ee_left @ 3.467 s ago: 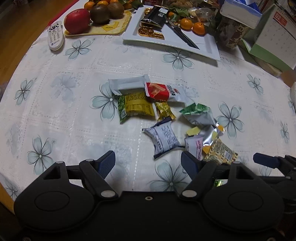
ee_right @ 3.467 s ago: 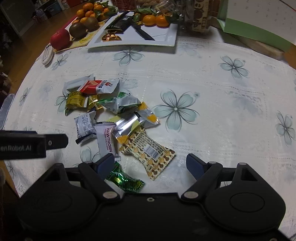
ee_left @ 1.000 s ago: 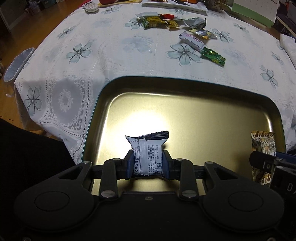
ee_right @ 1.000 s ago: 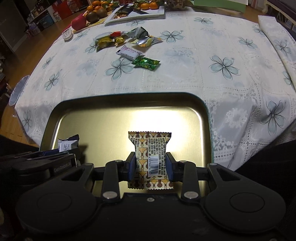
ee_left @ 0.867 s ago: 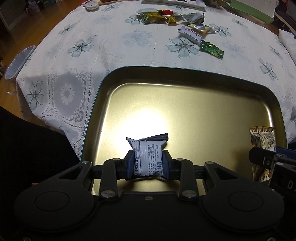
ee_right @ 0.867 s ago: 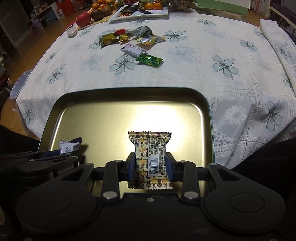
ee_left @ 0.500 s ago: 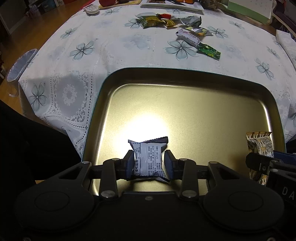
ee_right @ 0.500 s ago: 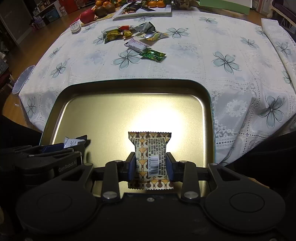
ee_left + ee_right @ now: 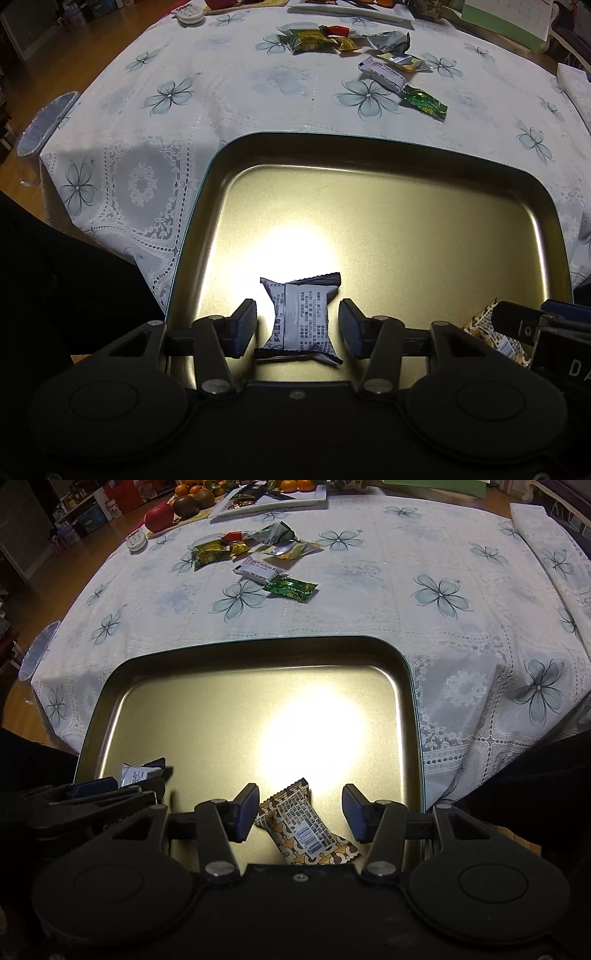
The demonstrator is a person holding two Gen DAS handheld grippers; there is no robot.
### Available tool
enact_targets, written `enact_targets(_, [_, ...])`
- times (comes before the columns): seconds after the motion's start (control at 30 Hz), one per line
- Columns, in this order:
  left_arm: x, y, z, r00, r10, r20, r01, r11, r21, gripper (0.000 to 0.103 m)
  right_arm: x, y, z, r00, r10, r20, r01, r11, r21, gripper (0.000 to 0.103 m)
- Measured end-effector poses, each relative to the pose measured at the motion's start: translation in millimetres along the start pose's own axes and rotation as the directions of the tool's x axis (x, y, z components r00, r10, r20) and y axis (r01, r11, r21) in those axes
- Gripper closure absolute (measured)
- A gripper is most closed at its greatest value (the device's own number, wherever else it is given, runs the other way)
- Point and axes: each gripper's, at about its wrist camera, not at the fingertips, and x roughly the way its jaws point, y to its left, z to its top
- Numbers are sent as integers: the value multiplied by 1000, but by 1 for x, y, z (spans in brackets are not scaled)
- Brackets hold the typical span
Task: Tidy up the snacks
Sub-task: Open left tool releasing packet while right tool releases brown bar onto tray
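Note:
A gold metal tray (image 9: 424, 221) (image 9: 236, 701) lies at the near edge of the table. My left gripper (image 9: 297, 326) hangs over its near left part with its jaws opening; a white and dark blue snack packet (image 9: 301, 321) lies loose between the pads, touching neither. My right gripper (image 9: 299, 814) is over the tray's near right part, jaws opening too. A brown patterned snack packet (image 9: 306, 827) lies tilted on the tray between its pads, free of them. Each view shows the other gripper at its edge. Several more snacks (image 9: 255, 554) (image 9: 369, 51) lie far up the table.
The table wears a white cloth (image 9: 406, 602) printed with blue flowers. A green packet (image 9: 291, 587) and a white hawthorn bar (image 9: 258, 568) are the nearest loose snacks. Fruit on a yellow board (image 9: 177, 506), a white plate (image 9: 273, 496) and a remote (image 9: 190, 11) stand at the far edge.
Both grippers have spread their jaws and let go of their packets. The white packet now rests on the tray; the brown one has dropped and tipped over to the right.

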Motion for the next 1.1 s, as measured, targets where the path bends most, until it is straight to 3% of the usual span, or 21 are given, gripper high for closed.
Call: enact_targets(1.1, [-2,1,-3,1000,-15,-6,15,1000,-7,46,6,4,0,1000,6,-26,-6,1000,-9,46])
